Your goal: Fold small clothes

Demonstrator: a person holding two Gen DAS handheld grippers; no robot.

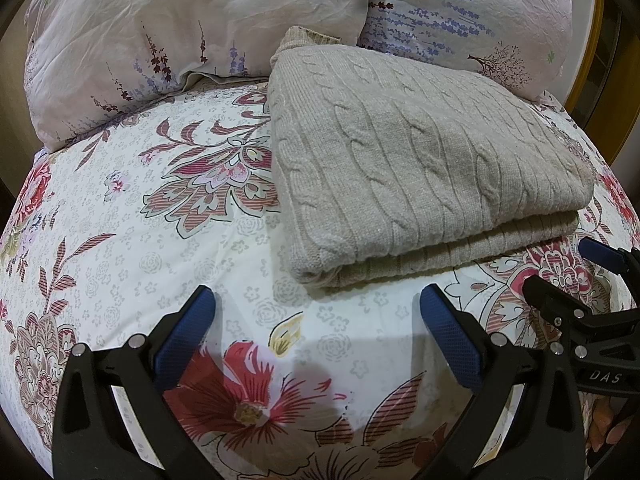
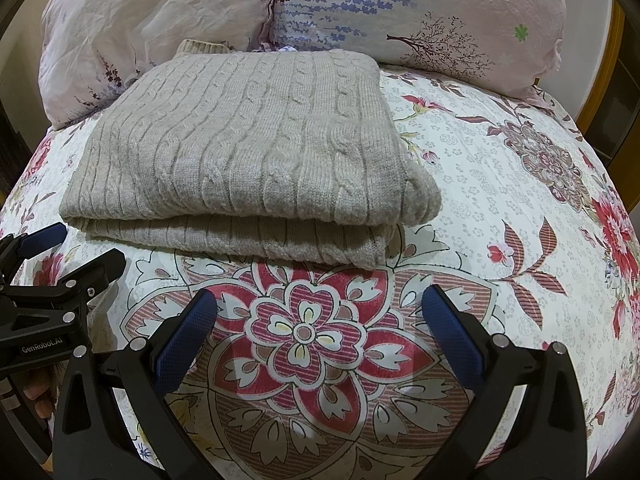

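Beige folded sweater point(image 1: 420, 168) lies on floral bedsheet point(image 1: 168, 240); both grippers' fingers point(image 1: 188, 332) apart, empty.

Floral bedsheet point(image 1: 120, 240) in red and white, two pale lavender-print pillows point(image 2: 420, 12) side by side behind

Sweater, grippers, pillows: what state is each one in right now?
Sweater: folded, lying flat on the bedspread.
Left gripper: open, empty, just short of the sweater.
Right gripper: open, empty.
Pillows: propped side by side behind the sweater.
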